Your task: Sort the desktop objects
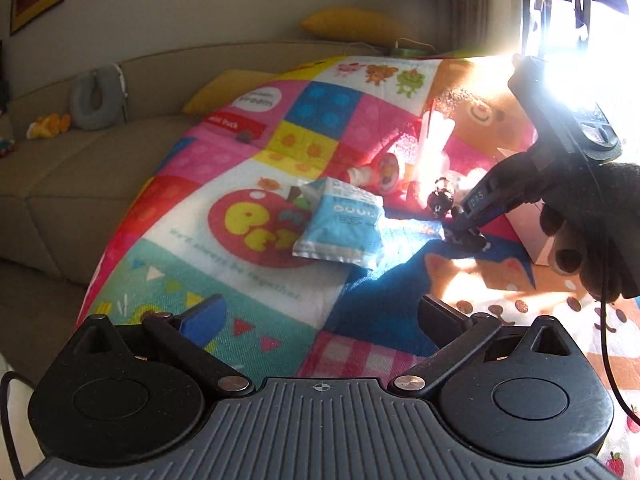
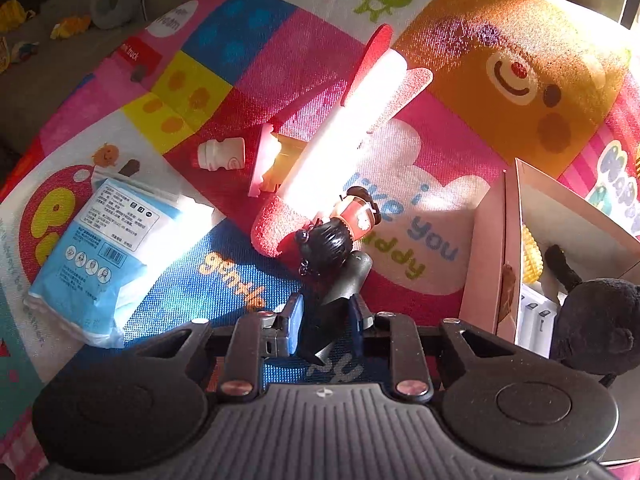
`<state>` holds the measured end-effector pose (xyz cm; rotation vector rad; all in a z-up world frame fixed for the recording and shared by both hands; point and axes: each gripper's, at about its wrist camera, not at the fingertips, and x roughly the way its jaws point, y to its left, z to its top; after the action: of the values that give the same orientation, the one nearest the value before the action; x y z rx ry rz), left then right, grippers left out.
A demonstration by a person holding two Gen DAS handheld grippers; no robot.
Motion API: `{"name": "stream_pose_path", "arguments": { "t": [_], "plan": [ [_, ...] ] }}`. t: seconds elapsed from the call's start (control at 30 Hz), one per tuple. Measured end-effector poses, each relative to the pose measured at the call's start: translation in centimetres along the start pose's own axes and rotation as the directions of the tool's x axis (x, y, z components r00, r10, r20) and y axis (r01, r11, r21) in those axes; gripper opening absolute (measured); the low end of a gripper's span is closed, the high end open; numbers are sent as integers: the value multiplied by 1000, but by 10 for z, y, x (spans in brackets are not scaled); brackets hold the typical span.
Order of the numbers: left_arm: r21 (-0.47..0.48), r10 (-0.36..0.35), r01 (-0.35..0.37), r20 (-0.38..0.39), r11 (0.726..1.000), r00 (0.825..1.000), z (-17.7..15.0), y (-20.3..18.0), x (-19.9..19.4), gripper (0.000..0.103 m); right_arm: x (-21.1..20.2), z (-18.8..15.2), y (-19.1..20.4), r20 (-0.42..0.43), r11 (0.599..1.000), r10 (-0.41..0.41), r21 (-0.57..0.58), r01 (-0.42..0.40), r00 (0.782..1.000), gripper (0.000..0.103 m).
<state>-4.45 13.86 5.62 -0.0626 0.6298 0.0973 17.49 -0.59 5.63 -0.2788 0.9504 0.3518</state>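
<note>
My right gripper (image 2: 326, 314) points down at the colourful mat (image 2: 440, 128), its blue pads (image 2: 297, 318) pressed on a black cone-shaped piece (image 2: 344, 280). That piece lies against a small doll (image 2: 332, 240) with black hair and a red dress. In the left wrist view the right gripper (image 1: 466, 236) sits just below the doll (image 1: 440, 198), held by a gloved hand (image 1: 592, 232). My left gripper (image 1: 320, 312) hovers open over the mat's near part, nothing between its fingers. A blue and white packet (image 1: 340, 224) lies ahead of it.
A white and red foam glider (image 2: 340, 140), a small white bottle (image 2: 222, 154) and the packet (image 2: 100, 248) lie on the mat. A pink box (image 2: 492, 248) at the right holds a black plush (image 2: 596, 320). A beige sofa (image 1: 60, 184) stands to the left.
</note>
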Motion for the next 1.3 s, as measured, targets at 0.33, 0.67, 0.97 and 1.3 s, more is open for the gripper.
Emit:
{"name": "stream_pose_path", "arguments": {
  "t": [0.33,0.67,0.97,1.3],
  "plan": [
    [40,22,-22,-12,999,1000,4,-11,-1,103,-66,-75,14,-19,965,187,-182,-188,982,3],
    [29,431,-430,-9,902,903,17,86,-50,103,-67,-75,-3,94,974,223,-62,-217,970,32],
    [-138,724,-724,-61,676,687,32,188,-78,103,-33,-38,28,148,954,282,58,-293,948,49],
    [-111,446,-441,17,890,895,46,130,-53,103,-15,-34,61,120,969,248,-31,-246,961,35]
  ]
}}
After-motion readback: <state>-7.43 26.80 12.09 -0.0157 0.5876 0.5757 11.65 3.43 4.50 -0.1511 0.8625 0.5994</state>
